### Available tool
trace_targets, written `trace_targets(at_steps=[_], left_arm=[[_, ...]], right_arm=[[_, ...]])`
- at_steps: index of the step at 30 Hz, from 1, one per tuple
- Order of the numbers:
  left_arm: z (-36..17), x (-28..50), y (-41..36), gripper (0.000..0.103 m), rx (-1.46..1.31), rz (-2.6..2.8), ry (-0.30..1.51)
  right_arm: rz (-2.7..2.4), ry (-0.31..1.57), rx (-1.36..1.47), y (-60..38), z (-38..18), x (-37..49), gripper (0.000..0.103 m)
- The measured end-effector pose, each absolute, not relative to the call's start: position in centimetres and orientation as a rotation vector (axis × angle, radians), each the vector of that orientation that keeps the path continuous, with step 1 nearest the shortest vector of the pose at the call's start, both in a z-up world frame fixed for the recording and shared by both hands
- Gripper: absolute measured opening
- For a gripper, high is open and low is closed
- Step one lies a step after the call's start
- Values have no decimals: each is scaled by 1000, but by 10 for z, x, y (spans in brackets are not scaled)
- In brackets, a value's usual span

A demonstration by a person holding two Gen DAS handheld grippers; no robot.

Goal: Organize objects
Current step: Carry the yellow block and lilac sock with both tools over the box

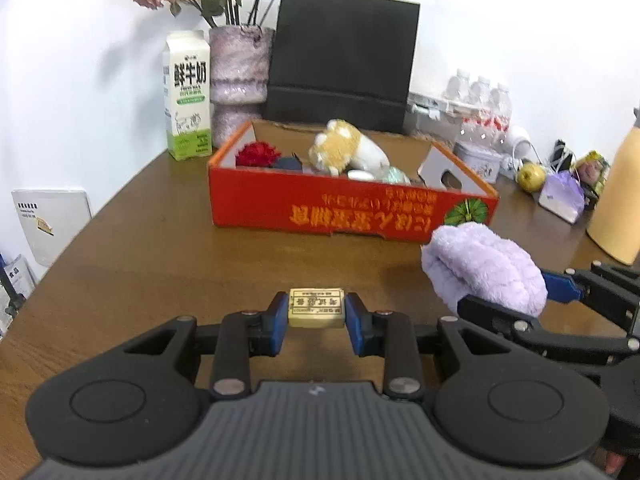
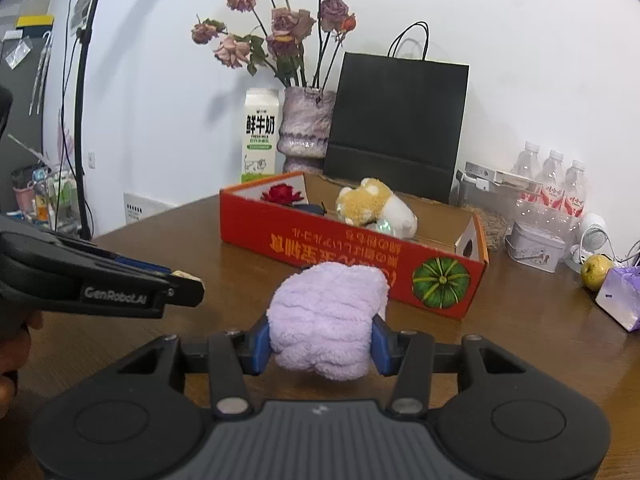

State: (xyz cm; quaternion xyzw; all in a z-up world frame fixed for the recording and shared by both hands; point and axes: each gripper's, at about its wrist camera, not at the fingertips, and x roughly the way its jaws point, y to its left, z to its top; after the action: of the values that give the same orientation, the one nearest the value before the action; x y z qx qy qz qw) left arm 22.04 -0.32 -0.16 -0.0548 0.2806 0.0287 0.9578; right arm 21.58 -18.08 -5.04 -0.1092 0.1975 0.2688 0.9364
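My left gripper is shut on a small beige eraser with printed characters, held above the brown table. In the right wrist view my right gripper is shut on a fluffy lilac cloth; the same lilac cloth and right gripper show at the right of the left wrist view. Ahead stands an open red cardboard box, also seen as the red box, holding a plush toy, a red flower and other small items. The left gripper enters from the left.
Behind the box stand a milk carton, a vase of dried roses and a black paper bag. At the right are water bottles, a tin, a yellow-green apple, a lilac pouch and a tan container.
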Motion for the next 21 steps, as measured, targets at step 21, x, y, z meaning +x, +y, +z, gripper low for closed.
trace_targets(at_steps=[21], left_arm=[[40, 283, 0, 31, -137, 62, 504]], right_arm=[[530, 339, -212, -155, -9, 272, 47]])
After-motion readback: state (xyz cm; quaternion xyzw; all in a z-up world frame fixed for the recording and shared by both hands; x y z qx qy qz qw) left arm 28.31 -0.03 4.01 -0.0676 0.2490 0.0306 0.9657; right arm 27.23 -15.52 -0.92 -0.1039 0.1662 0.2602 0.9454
